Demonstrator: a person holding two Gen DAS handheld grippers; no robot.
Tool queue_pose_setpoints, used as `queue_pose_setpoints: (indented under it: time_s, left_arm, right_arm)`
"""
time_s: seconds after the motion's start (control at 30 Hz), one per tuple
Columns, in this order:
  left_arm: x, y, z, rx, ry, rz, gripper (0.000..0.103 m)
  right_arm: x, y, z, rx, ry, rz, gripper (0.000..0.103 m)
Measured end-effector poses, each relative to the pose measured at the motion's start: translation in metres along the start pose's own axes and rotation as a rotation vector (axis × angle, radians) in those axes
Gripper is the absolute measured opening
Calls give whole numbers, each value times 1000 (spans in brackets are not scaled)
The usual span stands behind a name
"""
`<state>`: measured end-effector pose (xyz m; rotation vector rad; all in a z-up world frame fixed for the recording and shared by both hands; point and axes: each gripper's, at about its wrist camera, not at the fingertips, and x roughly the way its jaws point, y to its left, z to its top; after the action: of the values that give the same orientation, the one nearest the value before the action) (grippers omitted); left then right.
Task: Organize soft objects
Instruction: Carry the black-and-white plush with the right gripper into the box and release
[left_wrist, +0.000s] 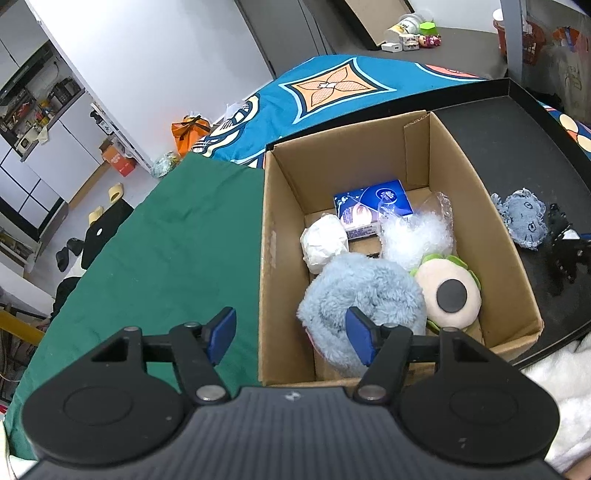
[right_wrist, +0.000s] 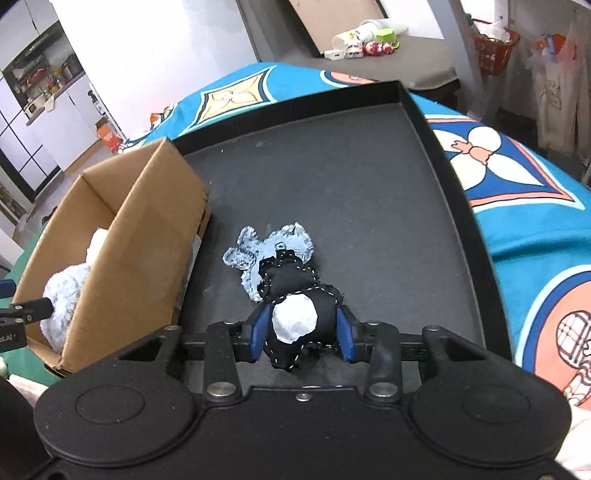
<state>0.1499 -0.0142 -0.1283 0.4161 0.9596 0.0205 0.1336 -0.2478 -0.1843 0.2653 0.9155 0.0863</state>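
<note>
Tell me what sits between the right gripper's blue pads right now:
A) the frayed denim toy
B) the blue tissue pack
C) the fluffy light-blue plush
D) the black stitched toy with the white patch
D: in the right wrist view the black stitched toy sits between the right gripper pads on the black tray, while the frayed denim toy lies just beyond it.

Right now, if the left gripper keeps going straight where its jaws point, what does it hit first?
Probably the fluffy blue plush in the cardboard box; the left gripper hangs open just above it, though depth is uncertain.
</note>
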Motion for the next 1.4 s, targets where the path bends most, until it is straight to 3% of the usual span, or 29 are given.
queue_pose_setpoints:
  time_s: [1.33, 1.4]
  left_arm:
    - [-5, 28, -7, -158, -21, -50, 64]
    - [-5, 31, -8, -171, -21, -60, 61]
  right_arm:
    - [-52, 37, 39, -26, -140, 10, 38]
    - [-54, 42, 42, -39, -144, 14, 38]
